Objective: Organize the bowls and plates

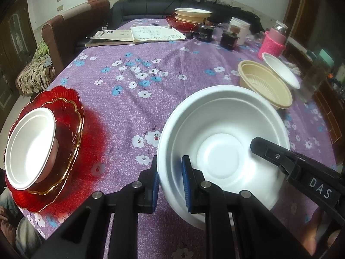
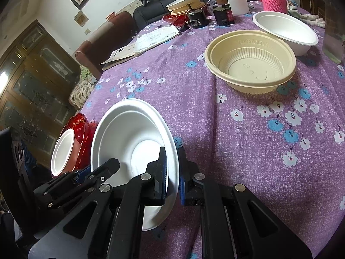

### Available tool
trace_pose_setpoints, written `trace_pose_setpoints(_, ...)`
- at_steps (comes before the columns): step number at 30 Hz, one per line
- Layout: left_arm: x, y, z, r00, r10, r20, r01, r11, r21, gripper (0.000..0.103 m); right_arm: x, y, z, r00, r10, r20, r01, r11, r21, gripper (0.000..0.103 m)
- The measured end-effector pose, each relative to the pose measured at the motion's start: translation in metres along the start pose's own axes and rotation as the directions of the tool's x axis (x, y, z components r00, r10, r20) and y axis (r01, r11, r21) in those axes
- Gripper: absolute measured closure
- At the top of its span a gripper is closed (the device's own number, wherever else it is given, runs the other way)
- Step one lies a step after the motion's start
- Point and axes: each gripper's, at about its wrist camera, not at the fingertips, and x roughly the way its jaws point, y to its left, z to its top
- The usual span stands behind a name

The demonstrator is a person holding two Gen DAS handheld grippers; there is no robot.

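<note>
One purple floral tablecloth (image 1: 140, 108), one large white bowl (image 1: 222, 151) empty, rim clamped by left gripper (image 1: 171, 185) and right gripper (image 2: 172, 172), one tan bowl (image 2: 250, 64) empty beyond, two stacked red plates (image 1: 71, 108) left, one small white bowl (image 1: 30, 151) inside.

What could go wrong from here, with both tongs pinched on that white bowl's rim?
1. The white bowl looks thin; the left tongs and right tongs grip opposite rim edges, so uneven pulling may bend or tear it.
2. Moving toward the red plate stack could knock the small white bowl, which sits tilted there.
3. The tablecloth is wrinkled; dragging could snag it.
</note>
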Motion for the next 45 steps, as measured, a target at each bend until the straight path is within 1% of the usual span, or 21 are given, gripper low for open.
trace_pose_setpoints(8, -0.002, 0.004, 0.001, 1.0, -0.003, 0.004, 0.003, 1.0, -0.009, 0.085, 0.001, 0.004, 0.0, 1.0, -0.002, 0.0, 0.002, 1.0, -0.002, 0.094)
trace_pose_setpoints(11, -0.01, 0.014, 0.002, 1.0, 0.0, 0.02, 0.001, 1.0, -0.025, 0.085, -0.001, 0.015, 0.003, 1.0, -0.001, 0.006, 0.001, 1.0, -0.02, 0.094)
trace_pose_setpoints(13, -0.023, 0.027, 0.005, 0.999, 0.02, 0.045, -0.018, 0.999, -0.041, 0.085, 0.0, 0.026, 0.006, 1.0, 0.01, 0.008, -0.01, 0.999, -0.039, 0.094)
trace_pose_setpoints(16, -0.045, 0.055, 0.009, 0.994, 0.066, 0.09, -0.058, 0.995, -0.082, 0.085, 0.003, 0.055, 0.016, 0.999, 0.048, 0.006, -0.047, 0.996, -0.079, 0.094)
trace_pose_setpoints(19, -0.067, 0.086, 0.012, 0.983, 0.129, 0.133, -0.112, 0.985, -0.132, 0.085, 0.011, 0.101, 0.027, 0.994, 0.107, 0.009, -0.104, 0.984, -0.144, 0.094)
trace_pose_setpoints(21, -0.08, 0.111, 0.013, 0.974, 0.171, 0.149, -0.144, 0.974, -0.173, 0.085, 0.02, 0.128, 0.031, 0.991, 0.136, 0.005, -0.133, 0.974, -0.181, 0.094)
trace_pose_setpoints(24, -0.092, 0.144, 0.012, 0.964, 0.21, 0.163, -0.17, 0.958, -0.23, 0.085, 0.04, 0.163, 0.034, 0.985, 0.173, -0.018, -0.173, 0.962, -0.21, 0.094)
trace_pose_setpoints(28, -0.092, 0.175, 0.01, 0.957, 0.25, 0.147, -0.202, 0.939, -0.278, 0.085, 0.067, 0.195, 0.029, 0.976, 0.211, -0.063, -0.219, 0.95, -0.221, 0.094)
trace_pose_setpoints(32, -0.08, 0.2, 0.007, 0.958, 0.264, 0.108, -0.22, 0.925, -0.308, 0.085, 0.088, 0.222, 0.023, 0.98, 0.187, -0.065, -0.198, 0.942, -0.27, 0.094)
trace_pose_setpoints(37, -0.066, 0.217, 0.003, 0.962, 0.265, 0.07, -0.227, 0.914, -0.337, 0.085, 0.11, 0.228, 0.021, 0.983, 0.163, -0.079, -0.179, 0.944, -0.277, 0.094)
trace_pose_setpoints(40, -0.063, 0.223, 0.001, 0.963, 0.261, 0.063, -0.224, 0.91, -0.349, 0.085, 0.125, 0.229, 0.018, 0.984, 0.145, -0.108, -0.169, 0.946, -0.277, 0.094)
trace_pose_setpoints(43, -0.065, 0.227, -0.002, 0.962, 0.264, 0.064, -0.225, 0.906, -0.358, 0.085, 0.131, 0.235, 0.014, 0.986, 0.124, -0.109, -0.152, 0.939, -0.307, 0.094)
trace_pose_setpoints(45, -0.069, 0.229, -0.003, 0.96, 0.272, 0.067, -0.229, 0.899, -0.374, 0.085, 0.131, 0.239, 0.012, 0.987, 0.13, -0.096, -0.154, 0.932, -0.328, 0.093)
